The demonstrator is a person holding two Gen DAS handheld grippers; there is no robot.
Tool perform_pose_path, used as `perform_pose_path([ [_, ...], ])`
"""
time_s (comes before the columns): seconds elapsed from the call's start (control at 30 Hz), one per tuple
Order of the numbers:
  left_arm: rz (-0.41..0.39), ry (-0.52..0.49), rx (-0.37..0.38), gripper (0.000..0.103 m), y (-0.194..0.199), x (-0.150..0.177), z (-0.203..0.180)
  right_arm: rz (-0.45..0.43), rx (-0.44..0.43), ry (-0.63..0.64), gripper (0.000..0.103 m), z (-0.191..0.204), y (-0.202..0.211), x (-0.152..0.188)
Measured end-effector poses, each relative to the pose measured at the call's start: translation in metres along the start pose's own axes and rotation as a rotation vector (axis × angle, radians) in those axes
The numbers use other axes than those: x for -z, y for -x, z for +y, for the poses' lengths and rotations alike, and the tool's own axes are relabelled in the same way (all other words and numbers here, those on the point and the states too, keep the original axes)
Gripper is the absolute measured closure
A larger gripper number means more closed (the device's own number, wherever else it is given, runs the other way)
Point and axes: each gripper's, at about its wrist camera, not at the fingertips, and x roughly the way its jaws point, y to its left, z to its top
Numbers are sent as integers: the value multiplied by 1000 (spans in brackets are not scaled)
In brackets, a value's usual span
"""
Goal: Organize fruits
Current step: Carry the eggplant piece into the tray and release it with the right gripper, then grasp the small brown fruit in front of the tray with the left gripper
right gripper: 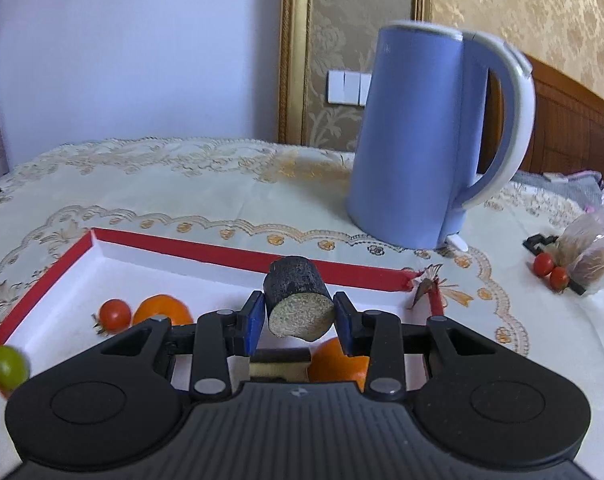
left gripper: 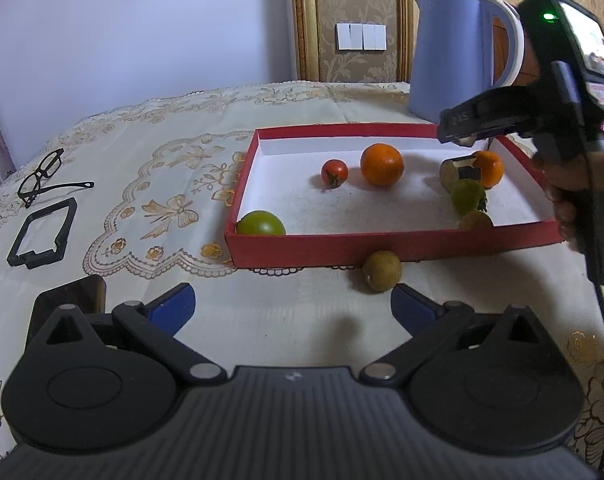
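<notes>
A red box lid [left gripper: 382, 246] with a white inside holds a cherry tomato [left gripper: 334, 173], a large orange [left gripper: 382, 164], a second orange [left gripper: 490, 168], a green tomato [left gripper: 260, 224] and two small greenish fruits [left gripper: 467, 196]. A brownish round fruit [left gripper: 382, 271] lies on the cloth just outside the box's front wall. My left gripper [left gripper: 291, 312] is open and empty, just in front of that fruit. My right gripper [right gripper: 297, 322] is shut on a dark-skinned cut piece of sugarcane [right gripper: 297, 304] above the box [right gripper: 229, 258]; it also shows in the left wrist view [left gripper: 458, 172].
A blue kettle [right gripper: 418, 140] stands behind the box. Glasses [left gripper: 41, 176] and a black frame [left gripper: 41, 234] lie at the left. Two cherry tomatoes [right gripper: 550, 270] and a plastic bag [right gripper: 590, 256] lie at the right. A dark phone [left gripper: 69, 300] lies by my left finger.
</notes>
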Motion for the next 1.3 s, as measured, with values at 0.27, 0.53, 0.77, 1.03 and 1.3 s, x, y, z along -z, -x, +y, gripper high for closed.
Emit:
perform_pose_path([
  [0.27,8,-18,-6,0,-3,1,-6,-15,52,39,35,8,-3,4],
  [0.53,1,1,58,0,-6,6,0,-152,14,-8,35,-23,74,25],
  [0.77,7,40,172,2,-10,6,-8,-230,74,10,35,-54,137,59],
  [1.03,14,-30,76,11,-22,-2,-40,-231,89,-38,35,-72,159,98],
  [1.3,48,1,21,21,-42,-9,-42,-218,47,-126,35,-75,166,126],
])
